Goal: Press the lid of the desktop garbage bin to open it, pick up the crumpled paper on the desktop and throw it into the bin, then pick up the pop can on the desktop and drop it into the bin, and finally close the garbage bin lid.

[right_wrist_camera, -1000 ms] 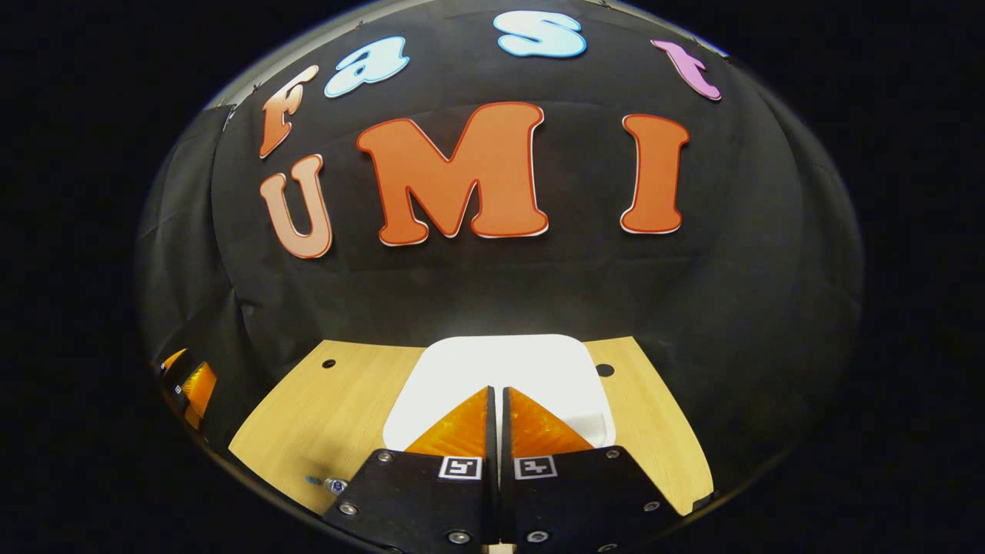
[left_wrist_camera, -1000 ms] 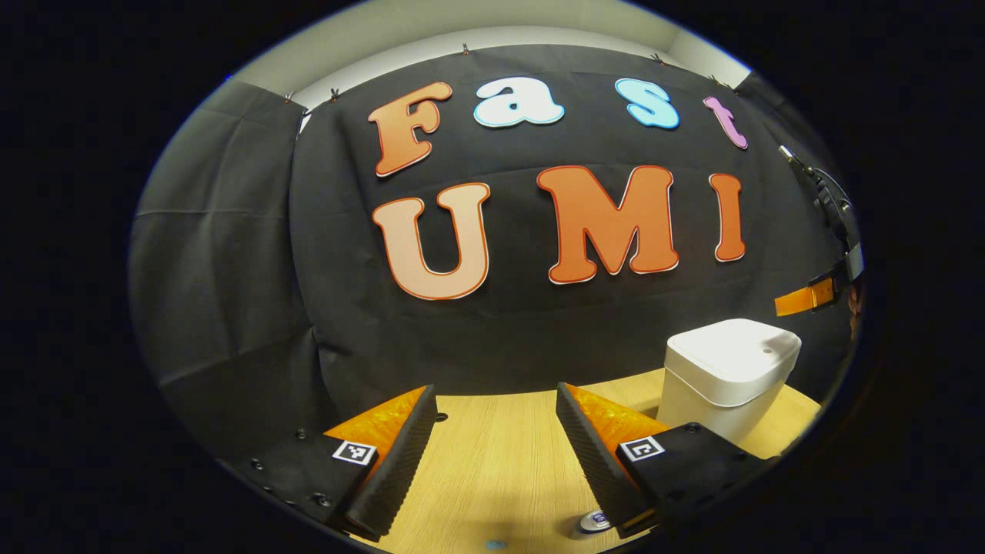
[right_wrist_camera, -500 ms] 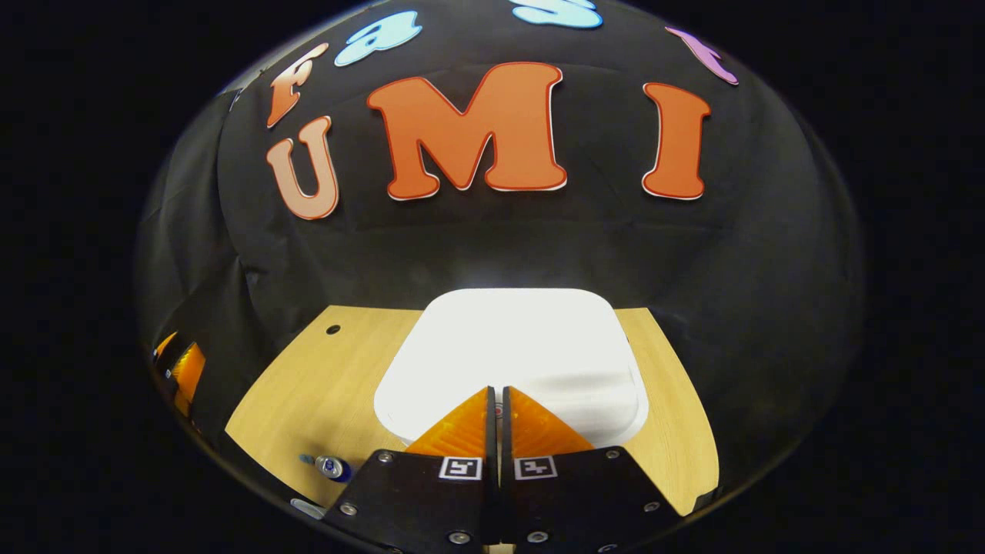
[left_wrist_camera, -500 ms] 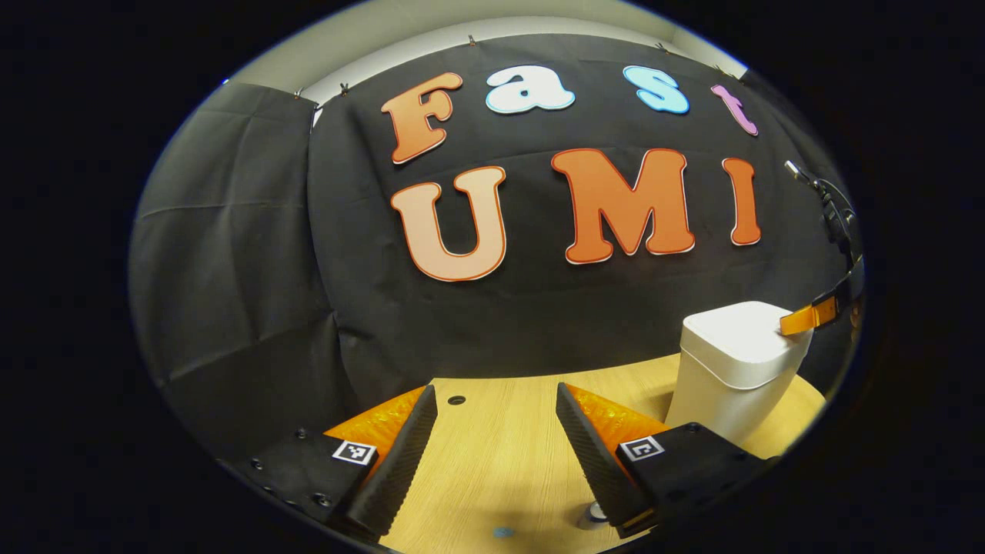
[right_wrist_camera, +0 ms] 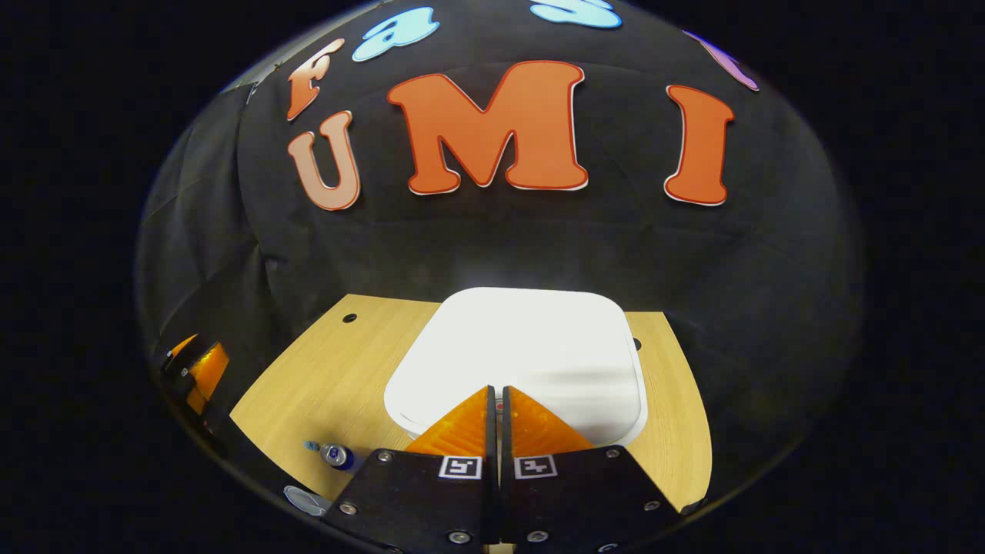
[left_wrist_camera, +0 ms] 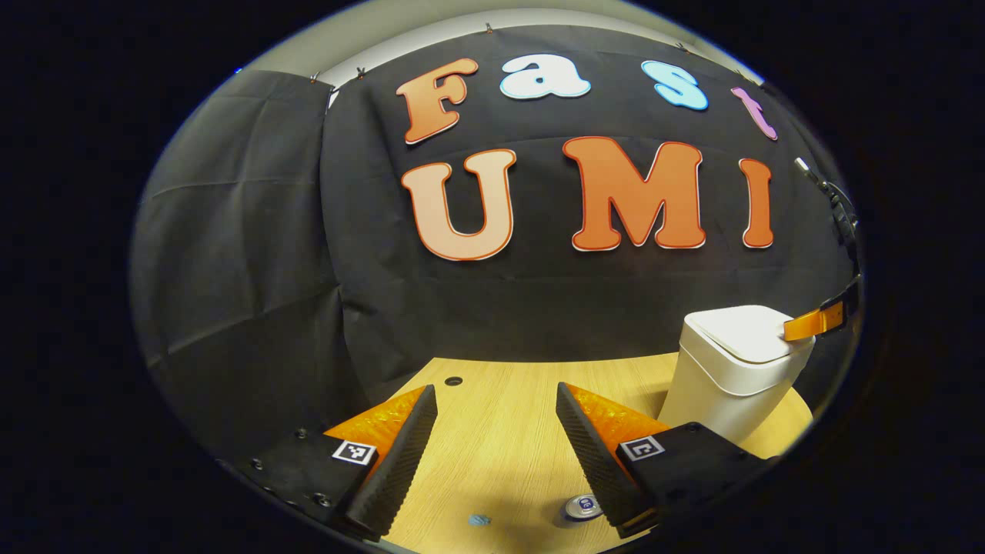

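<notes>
The white, square, round-cornered bin (right_wrist_camera: 531,362) stands near the table's (left_wrist_camera: 500,431) far edge, lid down. Right claw (right_wrist_camera: 496,396) closed, tips on the lid; left claw (left_wrist_camera: 496,431) open.

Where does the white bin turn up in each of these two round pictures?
Left gripper view: the bin stands at the right on the wooden table, lid down, with the right hand-held gripper tip on the lid.
Right gripper view: the lid lies in the lower middle, just past the shut fingers of that gripper.
Shared landmark: the pop can lying on the table.
</notes>
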A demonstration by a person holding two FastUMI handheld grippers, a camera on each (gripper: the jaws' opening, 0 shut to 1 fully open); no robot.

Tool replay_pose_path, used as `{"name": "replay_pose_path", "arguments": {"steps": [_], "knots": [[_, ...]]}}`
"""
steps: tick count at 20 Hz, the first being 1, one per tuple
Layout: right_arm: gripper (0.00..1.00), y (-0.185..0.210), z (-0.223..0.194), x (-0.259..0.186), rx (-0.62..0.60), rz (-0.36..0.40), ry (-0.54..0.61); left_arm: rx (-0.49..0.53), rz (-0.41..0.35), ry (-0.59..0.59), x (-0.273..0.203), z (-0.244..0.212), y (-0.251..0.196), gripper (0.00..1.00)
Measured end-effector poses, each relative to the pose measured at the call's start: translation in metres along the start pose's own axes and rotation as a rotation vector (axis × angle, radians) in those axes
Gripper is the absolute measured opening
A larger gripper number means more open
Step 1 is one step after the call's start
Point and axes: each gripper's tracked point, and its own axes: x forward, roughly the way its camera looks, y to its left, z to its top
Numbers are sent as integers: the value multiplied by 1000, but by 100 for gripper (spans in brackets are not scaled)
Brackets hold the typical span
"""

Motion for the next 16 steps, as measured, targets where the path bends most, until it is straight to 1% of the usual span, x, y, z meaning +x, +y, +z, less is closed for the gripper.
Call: {"name": "replay_pose_path", "arguments": {"steps": [1,3,5,7,8,10,12,13,14,15,16], "knots": [[1,-2,4,-3,-30,-9,-26,2,6,21,0,-6,4,99],[1,-5,14,-9,-59,-25,-83,5,5,56,0,-17,12,99],[1,-6,28,-15,-66,-33,-153,-12,-14,116,5,-36,18,99],[1,-5,41,-22,-71,-55,-216,-59,-51,205,8,-58,16,99],[1,-4,49,-28,-66,-65,-252,-71,-71,228,10,-66,17,99],[1,3,68,-39,-61,-75,-324,-69,-99,272,12,-82,25,99],[1,17,80,-45,-78,-65,-382,-69,-135,322,14,-99,27,99],[1,23,83,-47,-100,-70,-410,-67,-153,350,17,-111,28,94],[1,27,81,-46,-116,-76,-418,-61,-166,385,20,-124,29,94],[1,34,78,-45,-120,-69,-417,-56,-184,426,21,-141,29,99],[2,45,72,-45,-118,-52,-408,-53,-199,463,23,-154,29,99]]}}
